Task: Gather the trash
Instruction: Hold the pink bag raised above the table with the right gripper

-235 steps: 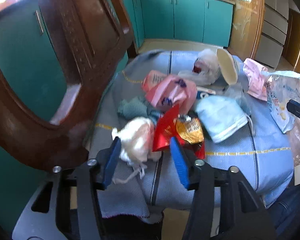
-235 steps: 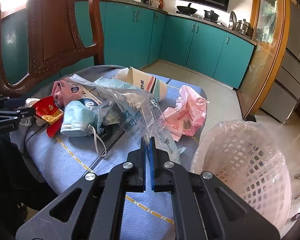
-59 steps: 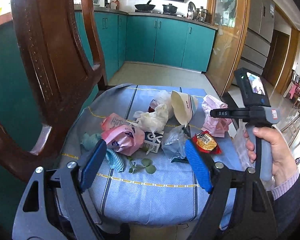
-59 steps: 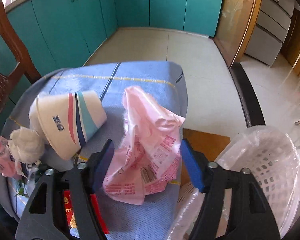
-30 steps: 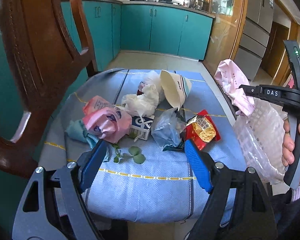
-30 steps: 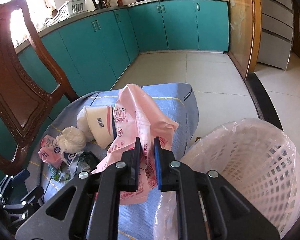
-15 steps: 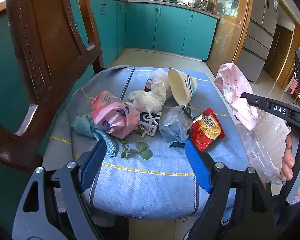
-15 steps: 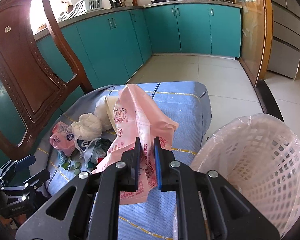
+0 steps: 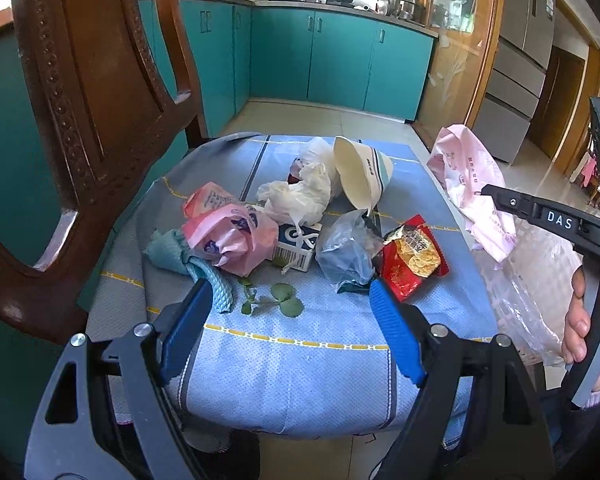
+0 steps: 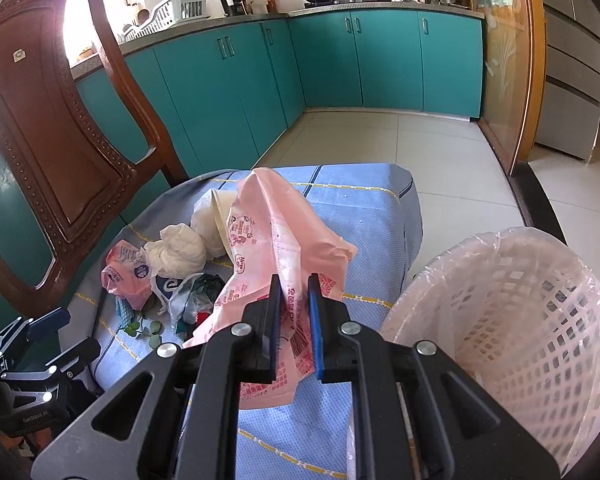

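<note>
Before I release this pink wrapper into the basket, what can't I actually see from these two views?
- Basket bottom, right wrist view: hidden by its liner and the frame edge.
- Basket in the left wrist view: only liner plastic shows, behind the right hand-held gripper.
- Pink wrapper, right wrist view: hides the paper cup and red snack packet.
- Wrapper print: too small to read.
</note>
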A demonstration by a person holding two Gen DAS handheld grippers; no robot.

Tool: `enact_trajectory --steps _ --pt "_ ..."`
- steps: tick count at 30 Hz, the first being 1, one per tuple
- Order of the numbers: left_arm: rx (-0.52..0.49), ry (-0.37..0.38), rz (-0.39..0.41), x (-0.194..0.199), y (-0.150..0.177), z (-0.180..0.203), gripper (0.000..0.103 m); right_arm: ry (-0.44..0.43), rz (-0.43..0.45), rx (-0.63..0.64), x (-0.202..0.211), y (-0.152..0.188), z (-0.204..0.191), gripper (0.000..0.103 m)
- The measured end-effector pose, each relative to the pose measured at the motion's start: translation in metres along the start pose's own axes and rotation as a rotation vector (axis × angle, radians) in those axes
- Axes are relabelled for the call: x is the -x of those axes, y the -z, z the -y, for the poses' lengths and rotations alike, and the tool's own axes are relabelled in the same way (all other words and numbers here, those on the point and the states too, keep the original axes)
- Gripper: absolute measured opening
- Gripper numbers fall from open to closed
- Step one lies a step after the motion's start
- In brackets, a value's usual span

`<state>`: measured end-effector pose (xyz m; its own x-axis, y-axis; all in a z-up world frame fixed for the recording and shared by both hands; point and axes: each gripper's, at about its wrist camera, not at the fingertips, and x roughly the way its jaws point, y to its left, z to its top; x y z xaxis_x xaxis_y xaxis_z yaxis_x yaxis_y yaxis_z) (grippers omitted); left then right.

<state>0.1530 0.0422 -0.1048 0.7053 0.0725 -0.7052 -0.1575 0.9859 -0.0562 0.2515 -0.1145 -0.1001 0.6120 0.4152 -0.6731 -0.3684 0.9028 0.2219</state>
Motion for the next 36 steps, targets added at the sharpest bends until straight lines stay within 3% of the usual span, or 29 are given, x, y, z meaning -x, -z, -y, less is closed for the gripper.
enact_trajectory --steps 36 --pt "0.012 0.008 -0.022 -0.0069 0.0084 -0.0028 0.081 0.018 -0.015 0.03 -0.0039 0.0023 -0.0049 0.013"
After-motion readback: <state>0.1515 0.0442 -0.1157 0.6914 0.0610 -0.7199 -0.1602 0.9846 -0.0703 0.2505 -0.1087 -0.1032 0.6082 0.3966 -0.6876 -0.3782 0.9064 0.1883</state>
